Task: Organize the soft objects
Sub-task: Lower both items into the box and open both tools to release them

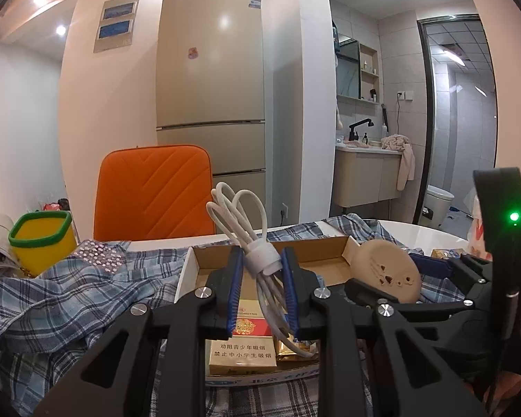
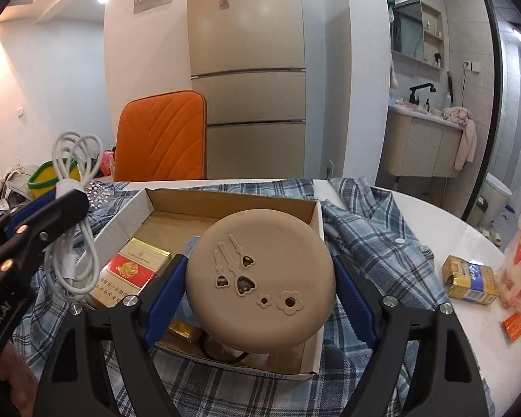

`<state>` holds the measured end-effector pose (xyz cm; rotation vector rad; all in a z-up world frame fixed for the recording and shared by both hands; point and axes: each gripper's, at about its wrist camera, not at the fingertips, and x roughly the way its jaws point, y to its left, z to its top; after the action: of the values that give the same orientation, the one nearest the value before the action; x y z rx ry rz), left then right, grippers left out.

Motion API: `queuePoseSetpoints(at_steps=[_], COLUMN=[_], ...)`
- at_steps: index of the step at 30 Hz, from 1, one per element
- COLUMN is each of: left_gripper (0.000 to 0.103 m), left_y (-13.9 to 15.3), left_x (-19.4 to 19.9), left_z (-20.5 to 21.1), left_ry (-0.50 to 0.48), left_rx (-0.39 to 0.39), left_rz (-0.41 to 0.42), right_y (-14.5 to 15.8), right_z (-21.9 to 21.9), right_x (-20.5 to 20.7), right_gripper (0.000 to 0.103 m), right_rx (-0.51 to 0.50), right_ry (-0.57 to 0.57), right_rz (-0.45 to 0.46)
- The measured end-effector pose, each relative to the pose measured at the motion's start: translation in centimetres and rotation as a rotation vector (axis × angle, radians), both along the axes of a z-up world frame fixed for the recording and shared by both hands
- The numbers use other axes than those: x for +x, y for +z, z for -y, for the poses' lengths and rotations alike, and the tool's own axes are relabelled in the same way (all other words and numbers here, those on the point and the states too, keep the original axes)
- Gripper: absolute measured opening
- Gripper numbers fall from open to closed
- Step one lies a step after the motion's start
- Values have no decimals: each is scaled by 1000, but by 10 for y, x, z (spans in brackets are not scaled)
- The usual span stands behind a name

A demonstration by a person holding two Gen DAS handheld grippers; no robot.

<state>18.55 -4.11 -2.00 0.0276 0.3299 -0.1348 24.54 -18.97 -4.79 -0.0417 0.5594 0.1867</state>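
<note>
My left gripper [image 1: 262, 278] is shut on a coiled white cable [image 1: 241, 219] bound with a white strap, held over the open cardboard box [image 1: 316, 252]. In the right wrist view the cable [image 2: 74, 187] hangs at the left from that gripper [image 2: 60, 193]. My right gripper [image 2: 260, 278] grips a round beige disc [image 2: 260, 278] with flower and heart cut-outs, its blue pads against the disc's two sides, above the box [image 2: 316, 229]. The disc [image 1: 387, 272] also shows at the right of the left wrist view. A red and gold cigarette pack [image 2: 132, 271] lies in the box.
A blue plaid shirt [image 2: 375, 229] spreads under the box on a white round table [image 2: 451, 229]. A gold packet [image 2: 469, 279] and an orange item [image 2: 515, 326] lie at the right. A yellow bin with green rim [image 1: 40, 239] and an orange chair [image 1: 153, 191] stand behind.
</note>
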Motion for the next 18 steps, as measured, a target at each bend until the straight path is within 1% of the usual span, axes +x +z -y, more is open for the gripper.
queuePoseSetpoints(at_steps=[7,12,15,18], left_gripper=[21,21,21,21], left_y=[1,-1,-4,-13], left_x=[-2,2,11,28], left_z=[-1,-3,-3,-4], left_ry=[8,10,14,-1], left_rx=[1,-2,3,-7], left_rz=[15,-4,-49,-148], right_y=[0,4,11,19], right_z=[-1,1,9,22], right_x=[-6,-12,-23,-35], right_gripper=[86,86,86,86], right_rx=[-5,-4,16,58], right_ry=[-5,-18,-71,-122], right_rz=[14,45,94,154])
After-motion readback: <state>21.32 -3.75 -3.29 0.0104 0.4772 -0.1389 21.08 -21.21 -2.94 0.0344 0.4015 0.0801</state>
